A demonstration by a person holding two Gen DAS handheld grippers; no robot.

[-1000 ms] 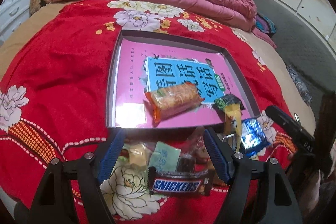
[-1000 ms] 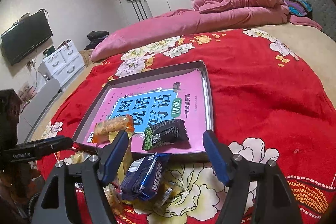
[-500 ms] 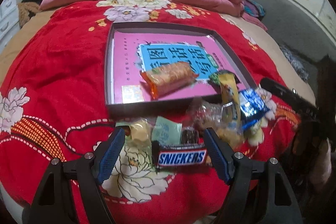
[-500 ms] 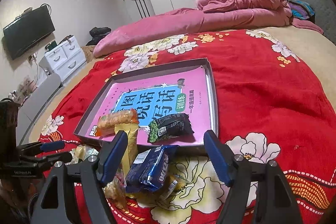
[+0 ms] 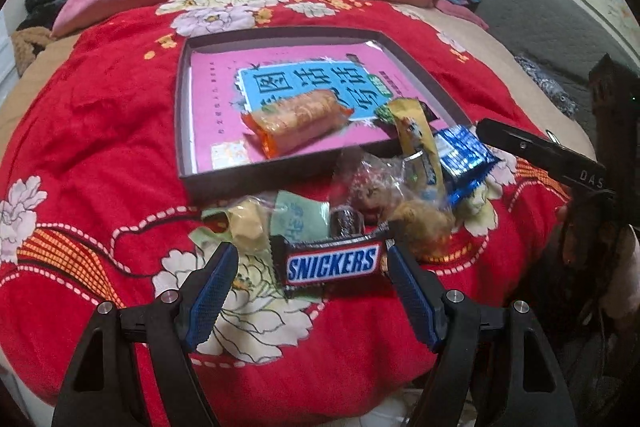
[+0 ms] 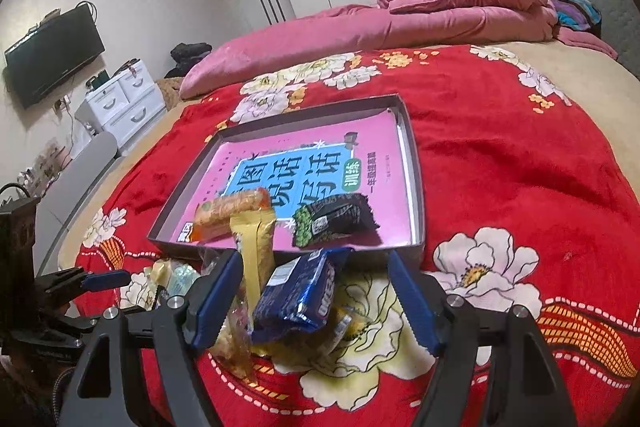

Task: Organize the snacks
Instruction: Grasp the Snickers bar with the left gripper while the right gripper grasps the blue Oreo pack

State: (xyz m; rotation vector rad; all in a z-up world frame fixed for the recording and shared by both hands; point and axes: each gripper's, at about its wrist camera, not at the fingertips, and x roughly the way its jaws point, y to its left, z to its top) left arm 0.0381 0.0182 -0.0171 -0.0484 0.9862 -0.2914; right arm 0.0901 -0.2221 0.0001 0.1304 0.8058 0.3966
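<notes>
L gripper (image 5: 310, 269) moved closer to Snickers bar (image 5: 331, 262), both grippers' jaws apart, bar lying crosswise btwn jaws

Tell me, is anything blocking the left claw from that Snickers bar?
Nothing visible does. The Snickers bar lies on the red blanket right in front of the open left gripper, between its fingers' line. Other wrapped snacks sit behind it, toward the tray.

Tray (image 5: 185, 115) on the bed (image 5: 100, 131), two snack packs (image 5: 298, 118) inside — loose snack pile (image 5: 360, 211) just before its near rim
</notes>
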